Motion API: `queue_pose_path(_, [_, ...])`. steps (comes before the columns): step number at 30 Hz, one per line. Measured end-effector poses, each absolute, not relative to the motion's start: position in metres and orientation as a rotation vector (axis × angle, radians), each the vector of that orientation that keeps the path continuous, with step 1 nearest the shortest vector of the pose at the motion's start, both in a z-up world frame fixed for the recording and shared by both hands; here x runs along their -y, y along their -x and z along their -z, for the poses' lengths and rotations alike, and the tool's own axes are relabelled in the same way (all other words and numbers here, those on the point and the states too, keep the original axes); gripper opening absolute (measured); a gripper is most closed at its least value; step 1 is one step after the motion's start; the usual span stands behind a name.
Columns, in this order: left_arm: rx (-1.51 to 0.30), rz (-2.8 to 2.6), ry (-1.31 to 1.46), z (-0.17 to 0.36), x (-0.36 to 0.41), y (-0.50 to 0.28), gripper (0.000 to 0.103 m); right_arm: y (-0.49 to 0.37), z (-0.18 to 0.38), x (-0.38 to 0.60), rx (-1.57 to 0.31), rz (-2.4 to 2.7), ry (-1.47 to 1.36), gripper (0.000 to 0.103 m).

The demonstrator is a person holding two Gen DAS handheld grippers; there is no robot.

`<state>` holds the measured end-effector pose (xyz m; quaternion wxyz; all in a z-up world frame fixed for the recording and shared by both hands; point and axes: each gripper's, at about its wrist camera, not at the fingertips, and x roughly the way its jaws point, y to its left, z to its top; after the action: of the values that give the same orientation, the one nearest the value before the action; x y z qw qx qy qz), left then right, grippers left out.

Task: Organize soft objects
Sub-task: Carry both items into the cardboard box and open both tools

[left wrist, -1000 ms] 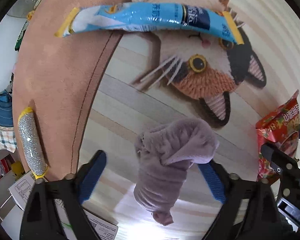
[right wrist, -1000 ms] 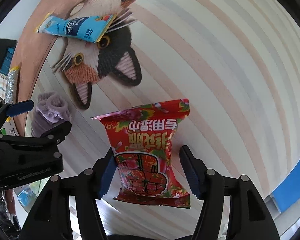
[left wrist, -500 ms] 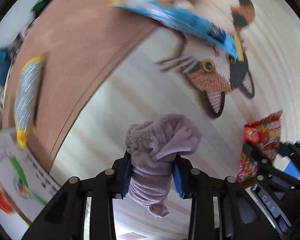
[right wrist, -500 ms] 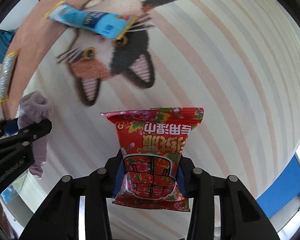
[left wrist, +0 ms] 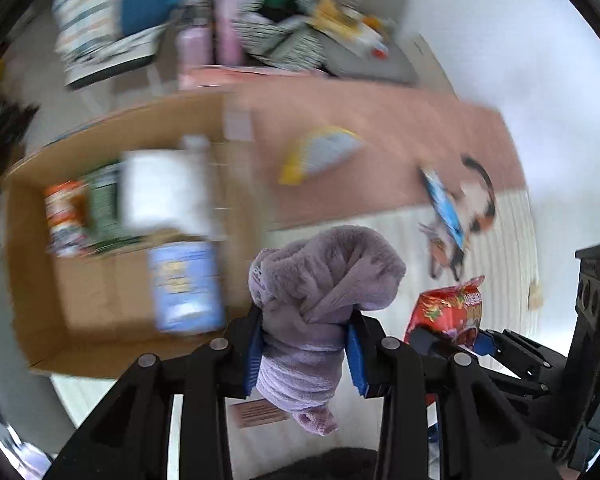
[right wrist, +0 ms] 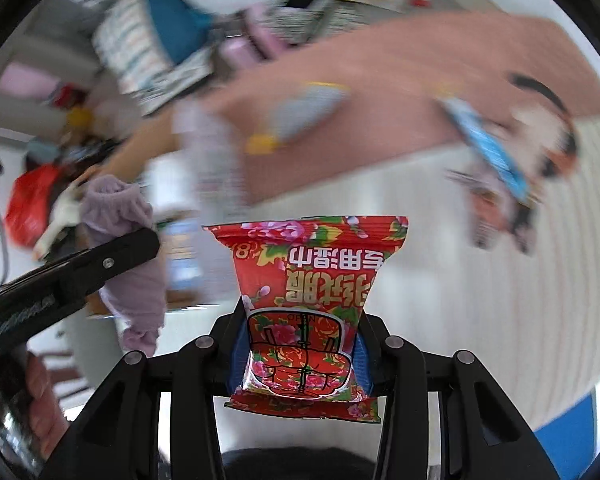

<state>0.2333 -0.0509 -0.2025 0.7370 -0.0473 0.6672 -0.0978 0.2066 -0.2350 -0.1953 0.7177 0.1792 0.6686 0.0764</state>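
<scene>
My left gripper (left wrist: 305,346) is shut on a rolled purple fuzzy cloth (left wrist: 324,272), which bulges above the blue pads and hangs below them. It is held in the air beside an open cardboard box (left wrist: 92,292). To its right, my right gripper (right wrist: 300,354) is shut on the lower part of a red flowered packet (right wrist: 312,264), which stands upright between the fingers. From the left wrist view, the same red packet (left wrist: 452,308) shows at the right. The purple cloth (right wrist: 116,204) appears at the left of the right wrist view.
The box holds several blurred packs, white, blue and green. Behind it lies a pink-edged cat rug (left wrist: 380,128) carrying a silver-and-yellow pouch (left wrist: 320,154) and a blue packet (left wrist: 444,204). Striped bags and clutter (left wrist: 284,40) crowd the back. A hand (right wrist: 40,400) grips the left tool.
Both grippers closed on their items, then rose and swung away from the rug. The cardboard box has come into view, and both views have rolled.
</scene>
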Motion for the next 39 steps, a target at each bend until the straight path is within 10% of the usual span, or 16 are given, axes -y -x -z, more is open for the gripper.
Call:
queue_pose_path(12, [-1.633,-0.045,0.350,0.281,-0.166,-0.265,0.032,-0.263,0.248,-0.004,-1.605,-0.352,-0.262,0.044])
queue_pose_path(34, [-1.873,0.056,0.407,0.378,-0.163,-0.260,0.036,-0.267,0.360,-0.022,-1.753,-0.252,-0.101,0.046])
queue_pose_path(39, [-1.827,0.021,0.358,0.357,-0.168,-0.265,0.056,-0.269,0.337,-0.042,-1.708,-0.260,-0.013,0.091])
